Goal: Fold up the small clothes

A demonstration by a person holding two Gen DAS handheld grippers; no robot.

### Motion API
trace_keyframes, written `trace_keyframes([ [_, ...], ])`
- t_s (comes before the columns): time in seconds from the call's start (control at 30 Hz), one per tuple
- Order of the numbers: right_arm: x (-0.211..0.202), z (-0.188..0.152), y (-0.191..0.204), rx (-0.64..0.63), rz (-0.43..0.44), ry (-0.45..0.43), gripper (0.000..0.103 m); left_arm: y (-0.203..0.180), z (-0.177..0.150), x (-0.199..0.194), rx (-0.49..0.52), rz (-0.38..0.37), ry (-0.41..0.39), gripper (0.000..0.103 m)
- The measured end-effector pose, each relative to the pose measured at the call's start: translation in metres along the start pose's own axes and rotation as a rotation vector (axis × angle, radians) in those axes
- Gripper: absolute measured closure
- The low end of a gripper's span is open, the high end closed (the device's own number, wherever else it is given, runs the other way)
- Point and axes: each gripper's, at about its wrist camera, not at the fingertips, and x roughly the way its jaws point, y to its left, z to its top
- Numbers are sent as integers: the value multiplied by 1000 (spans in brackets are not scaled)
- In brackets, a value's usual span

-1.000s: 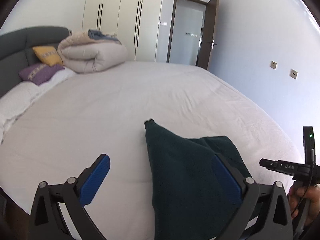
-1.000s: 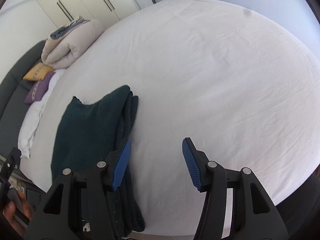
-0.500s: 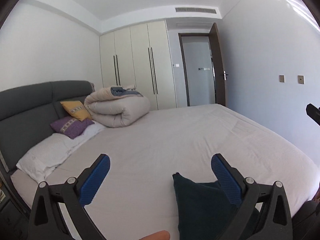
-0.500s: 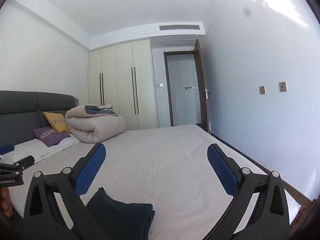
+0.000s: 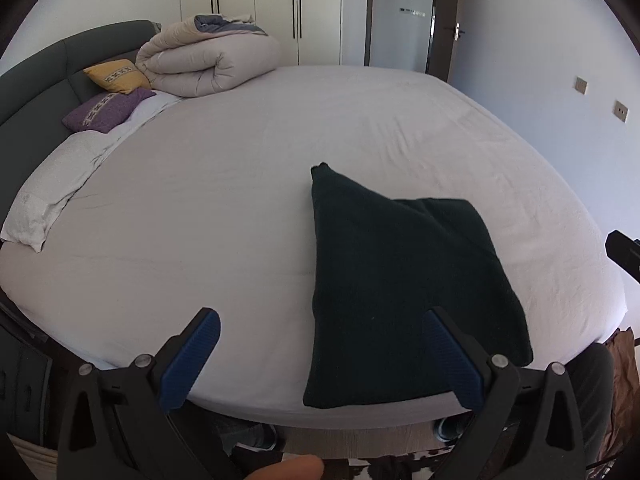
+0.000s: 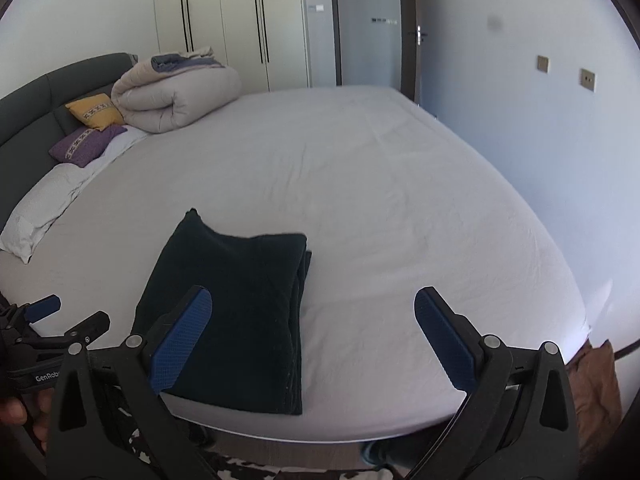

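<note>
A dark green folded garment (image 5: 400,280) lies flat at the near edge of the white bed (image 5: 240,180); in the right wrist view the same garment (image 6: 236,308) shows its stacked layers along the right side. My left gripper (image 5: 320,356) is open above the bed's near edge, its right pad in front of the garment, nothing between the jaws. My right gripper (image 6: 312,340) stands wide open, drawn back from the garment, its left pad overlapping the cloth in view only. The left gripper (image 6: 40,320) shows at the left edge of the right wrist view.
A rolled beige duvet (image 5: 208,60) sits at the head of the bed with a yellow cushion (image 5: 116,76), a purple cushion (image 5: 104,110) and a white pillow (image 5: 52,188). Wardrobes and a door stand behind. A fingertip (image 5: 292,468) shows at the bottom edge.
Both grippers swung up toward the room and came back down to look at the bed. The right gripper's jaws went from half open to wide. The garment lies as before, seen from farther back.
</note>
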Motion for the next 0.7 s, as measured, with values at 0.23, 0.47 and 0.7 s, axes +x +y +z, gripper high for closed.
trace_keyframes([
  [0.23, 43, -19, 6, 21, -24, 102, 0, -5, -10, 14, 3, 4, 54, 0],
  [0.47, 70, -20, 15, -7, -37, 118, 0, -2, -11, 23, -20, -9, 80, 0],
  [0.7, 68, -17, 14, -15, -37, 122, 0, 1, -12, 26, -32, -12, 72, 0],
])
